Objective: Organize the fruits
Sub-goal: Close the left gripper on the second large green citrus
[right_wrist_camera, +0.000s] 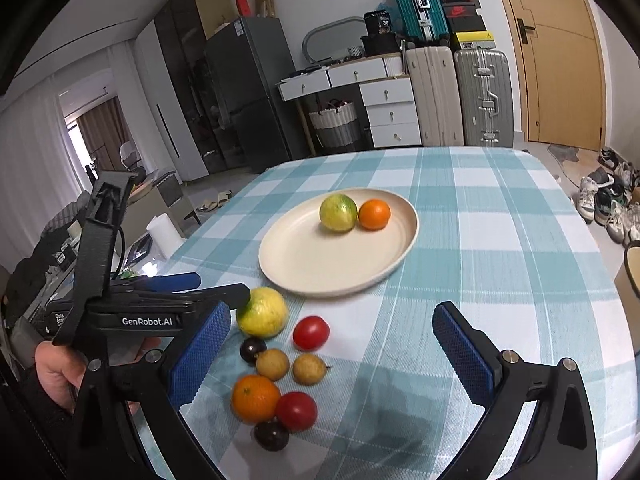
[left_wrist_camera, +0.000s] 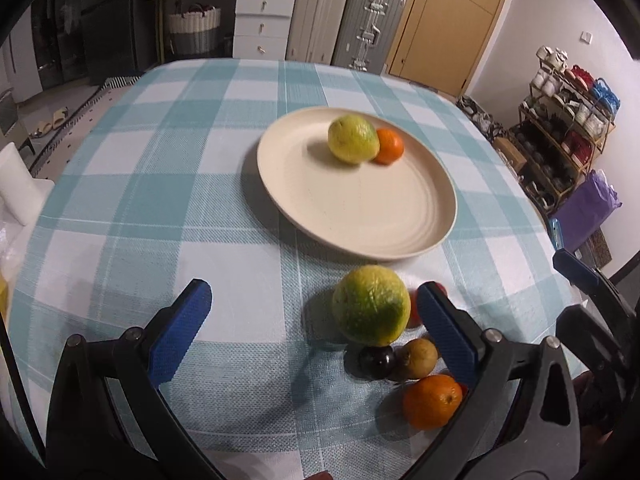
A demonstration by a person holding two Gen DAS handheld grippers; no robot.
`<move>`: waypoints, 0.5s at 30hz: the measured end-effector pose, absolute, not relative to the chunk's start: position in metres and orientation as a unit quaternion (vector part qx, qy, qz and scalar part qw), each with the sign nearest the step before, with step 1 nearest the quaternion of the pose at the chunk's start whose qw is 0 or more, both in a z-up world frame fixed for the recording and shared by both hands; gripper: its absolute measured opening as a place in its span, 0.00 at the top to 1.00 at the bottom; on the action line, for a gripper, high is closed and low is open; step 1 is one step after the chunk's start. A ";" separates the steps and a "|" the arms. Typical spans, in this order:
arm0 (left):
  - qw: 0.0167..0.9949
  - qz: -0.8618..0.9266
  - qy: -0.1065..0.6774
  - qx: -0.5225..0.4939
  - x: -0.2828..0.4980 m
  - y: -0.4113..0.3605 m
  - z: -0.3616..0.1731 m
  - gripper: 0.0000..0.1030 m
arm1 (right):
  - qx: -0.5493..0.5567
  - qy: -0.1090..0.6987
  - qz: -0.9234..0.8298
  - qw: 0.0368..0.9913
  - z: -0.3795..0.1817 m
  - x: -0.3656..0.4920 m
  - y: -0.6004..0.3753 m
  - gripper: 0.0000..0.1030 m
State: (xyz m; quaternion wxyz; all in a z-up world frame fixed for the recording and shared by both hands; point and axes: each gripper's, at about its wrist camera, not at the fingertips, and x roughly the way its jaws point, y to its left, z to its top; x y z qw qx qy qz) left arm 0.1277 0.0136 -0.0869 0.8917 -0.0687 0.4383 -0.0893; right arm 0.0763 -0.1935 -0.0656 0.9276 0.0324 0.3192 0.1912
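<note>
A cream plate (left_wrist_camera: 360, 216) (right_wrist_camera: 320, 264) on the checked tablecloth holds a yellow-green citrus (left_wrist_camera: 353, 139) (right_wrist_camera: 338, 213) and a small orange (left_wrist_camera: 389, 145) (right_wrist_camera: 374, 214). Near the table's front lies a cluster of loose fruit: a large green-yellow citrus (left_wrist_camera: 371, 305) (right_wrist_camera: 262, 312), an orange (left_wrist_camera: 432, 400) (right_wrist_camera: 255, 398), two red tomatoes (right_wrist_camera: 311, 332) (right_wrist_camera: 296, 411), two brown fruits (right_wrist_camera: 272, 364) (right_wrist_camera: 309, 368) and two dark plums (right_wrist_camera: 253, 350) (right_wrist_camera: 272, 435). My left gripper (left_wrist_camera: 316, 316) is open, its right finger beside the large citrus. My right gripper (right_wrist_camera: 332, 344) is open over the cluster.
The left gripper body (right_wrist_camera: 132, 312) and the hand holding it sit at the left of the right wrist view. The table's far edge (left_wrist_camera: 256, 62) faces white drawers and suitcases (left_wrist_camera: 344, 20). A shoe rack (left_wrist_camera: 560, 128) stands to the right.
</note>
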 end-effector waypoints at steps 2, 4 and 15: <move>0.887 -0.095 0.446 -0.068 0.132 0.011 -0.093 0.01 | 0.030 0.323 0.191 0.927 -0.068 0.076 -0.194 0.00; 0.883 -0.103 0.453 -0.070 0.136 0.009 -0.099 0.01 | 0.030 0.325 0.191 0.926 -0.070 0.075 -0.195 0.00; 0.866 -0.130 0.473 -0.095 0.150 0.005 -0.116 0.01 | 0.033 0.330 0.197 0.923 -0.074 0.078 -0.194 0.00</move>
